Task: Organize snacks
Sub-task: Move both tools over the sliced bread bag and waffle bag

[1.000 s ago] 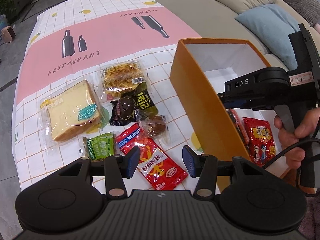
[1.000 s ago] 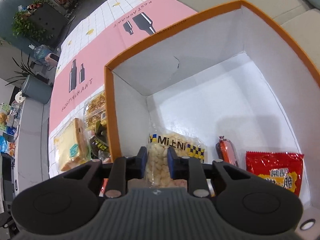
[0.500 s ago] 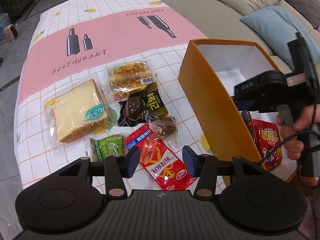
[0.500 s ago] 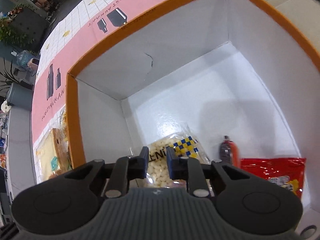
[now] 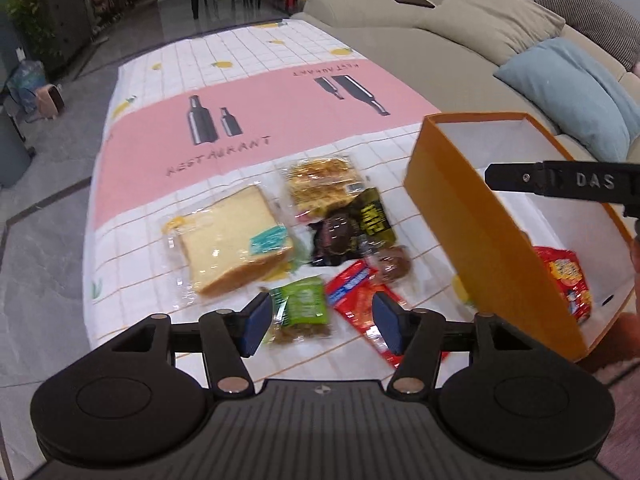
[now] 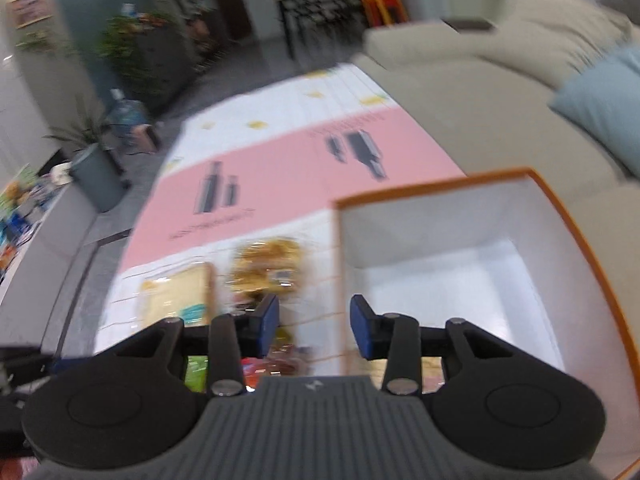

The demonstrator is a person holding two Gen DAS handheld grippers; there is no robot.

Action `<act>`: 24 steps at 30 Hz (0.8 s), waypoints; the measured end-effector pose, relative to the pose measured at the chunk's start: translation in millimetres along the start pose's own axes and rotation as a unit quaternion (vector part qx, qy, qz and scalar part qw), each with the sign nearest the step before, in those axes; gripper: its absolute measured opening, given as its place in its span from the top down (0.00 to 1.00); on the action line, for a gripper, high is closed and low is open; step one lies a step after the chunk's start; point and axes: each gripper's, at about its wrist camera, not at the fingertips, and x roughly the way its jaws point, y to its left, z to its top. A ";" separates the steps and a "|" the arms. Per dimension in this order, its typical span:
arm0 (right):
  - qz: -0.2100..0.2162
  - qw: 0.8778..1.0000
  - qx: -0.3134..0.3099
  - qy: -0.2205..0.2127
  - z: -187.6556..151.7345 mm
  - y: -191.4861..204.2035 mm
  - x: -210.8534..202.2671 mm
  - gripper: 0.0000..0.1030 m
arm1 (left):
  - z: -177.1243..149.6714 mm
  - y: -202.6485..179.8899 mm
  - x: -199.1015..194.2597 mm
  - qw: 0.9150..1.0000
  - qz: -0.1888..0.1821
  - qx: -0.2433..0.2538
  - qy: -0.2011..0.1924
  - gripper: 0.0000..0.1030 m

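My left gripper (image 5: 320,326) hangs over the snack pile with its jaws opening and nothing between them; a green packet (image 5: 302,312) and a red packet (image 5: 360,300) lie just beyond its pads. Wrapped bread (image 5: 232,246), a yellow pastry pack (image 5: 322,182) and dark wrapped snacks (image 5: 352,228) lie further on. The orange box (image 5: 480,236) stands to the right, with a red snack bag (image 5: 568,280) inside. My right gripper (image 6: 314,326) is raised above the box's left rim (image 6: 340,280), its jaws opening and empty. The view there is blurred.
The table carries a pink and white checked cloth (image 5: 256,92) printed with bottles. A beige sofa (image 5: 460,52) with a blue cushion (image 5: 576,96) runs along the right side. The other gripper's black body (image 5: 568,182) reaches over the box. Grey floor lies left of the table.
My right gripper let go of the puffed snack bag inside the box, rose out and swung left. My left gripper shifted over the pile and opened wider.
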 end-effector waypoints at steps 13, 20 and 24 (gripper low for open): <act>0.035 0.997 -0.046 0.044 -47.3 68.7 62.4 0.45 | -12.5 62.0 25.1 0.997 0.030 -0.064 0.003 0.34; 0.057 0.995 -0.056 0.062 -31.2 95.4 116.5 0.40 | 2.5 98.1 56.6 0.993 0.054 -0.104 0.003 0.37; 0.065 0.994 -0.061 0.069 -23.6 106.1 144.8 0.39 | 8.9 112.1 78.0 0.991 0.055 -0.125 0.015 0.46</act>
